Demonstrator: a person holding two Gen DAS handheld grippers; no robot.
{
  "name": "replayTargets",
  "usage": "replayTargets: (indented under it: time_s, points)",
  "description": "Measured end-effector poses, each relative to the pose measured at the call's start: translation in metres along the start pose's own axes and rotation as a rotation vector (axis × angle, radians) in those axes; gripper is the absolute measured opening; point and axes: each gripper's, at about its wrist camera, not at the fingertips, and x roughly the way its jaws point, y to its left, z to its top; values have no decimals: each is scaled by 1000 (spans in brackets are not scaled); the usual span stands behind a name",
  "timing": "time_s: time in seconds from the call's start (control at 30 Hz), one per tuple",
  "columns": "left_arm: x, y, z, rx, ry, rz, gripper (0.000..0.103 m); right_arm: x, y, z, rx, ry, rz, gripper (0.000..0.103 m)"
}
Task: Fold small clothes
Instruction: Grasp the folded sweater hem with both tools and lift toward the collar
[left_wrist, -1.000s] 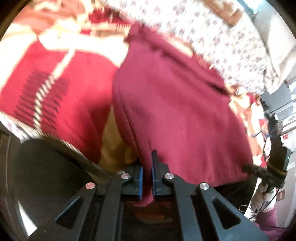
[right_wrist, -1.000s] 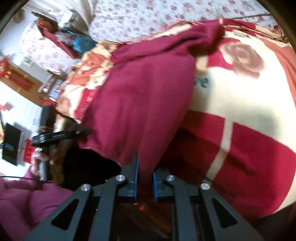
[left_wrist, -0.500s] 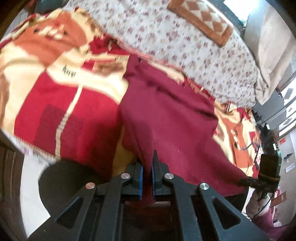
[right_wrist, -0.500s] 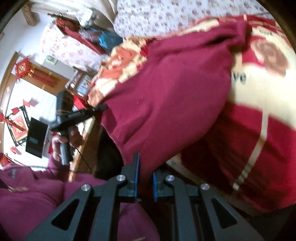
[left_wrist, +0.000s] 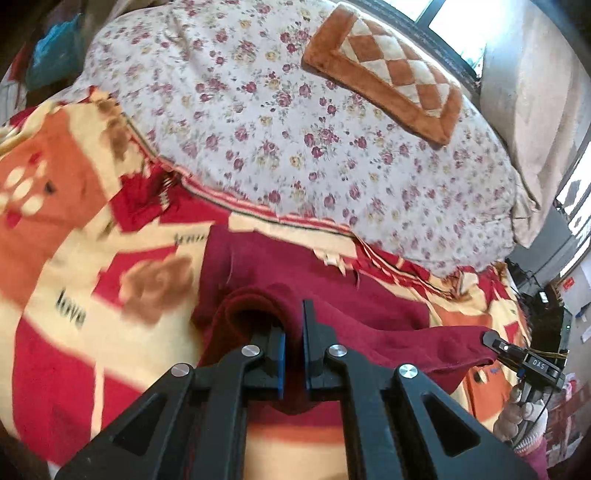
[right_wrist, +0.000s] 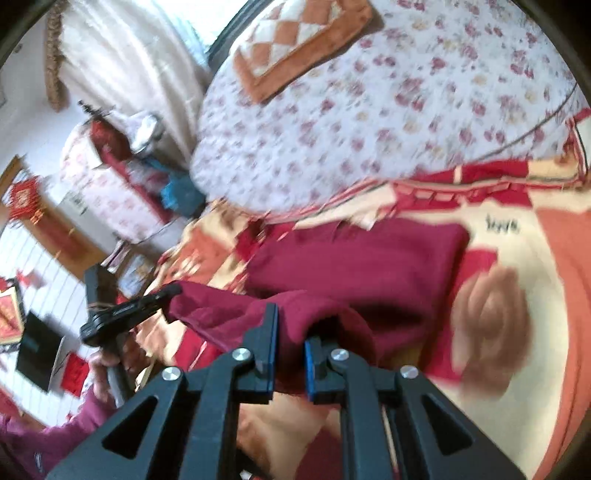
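Observation:
A dark red garment (left_wrist: 295, 269) lies on the red, cream and orange blanket (left_wrist: 92, 280) on the bed; it also shows in the right wrist view (right_wrist: 362, 254). My left gripper (left_wrist: 293, 332) is shut on the garment's near edge and holds it folded over the rest. My right gripper (right_wrist: 290, 328) is shut on the other near corner. Each gripper shows in the other's view, the right gripper (left_wrist: 517, 354) at the right edge and the left gripper (right_wrist: 129, 310) at the left, both with cloth in their tips.
A floral quilt (left_wrist: 314, 122) covers the far half of the bed, with an orange and cream checked pillow (left_wrist: 388, 70) on it. A beige curtain (left_wrist: 535, 92) hangs at the far right. Furniture and red decorations (right_wrist: 26, 199) stand at the left of the right wrist view.
Both grippers have carried the garment's near edge up and forward over the bed, so the cloth now doubles over itself. The views have tilted up toward the quilt and pillow.

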Motion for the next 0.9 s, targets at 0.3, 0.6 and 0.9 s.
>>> replayTargets:
  time_s: [0.3,0.6,0.9]
  points:
    - [102,20,41,-6,60,79,0,87,-67,50,84,21,-186,12]
    - [127,50,61,-109,69,-56,23,135,-111,68,221,55,-211,15]
    - [95,38,70,-30,23,-29,34,104,-71,71,104,-41,-239,22]
